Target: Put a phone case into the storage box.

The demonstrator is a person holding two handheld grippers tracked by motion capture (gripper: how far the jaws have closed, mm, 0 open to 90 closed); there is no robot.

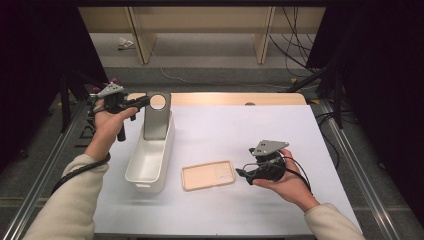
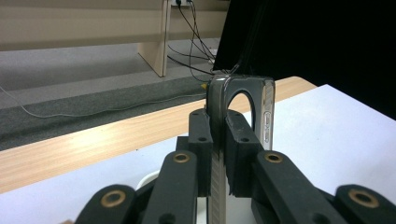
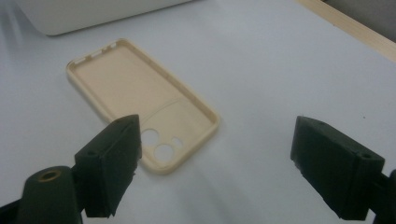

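A grey phone case with a large round cut-out stands upright over the far end of a white bin. My left gripper is shut on its top edge; in the left gripper view the jaws of my left gripper pinch the grey case edge-on. A beige phone case lies open side up on the white mat. My right gripper hovers just right of it, open, with nothing between its jaws. In the right gripper view the beige case lies ahead and left of my right gripper.
The white mat covers most of the wooden table. A corner of the white bin sits beyond the beige case. Metal rails run along both table sides, and cables trail on the floor behind.
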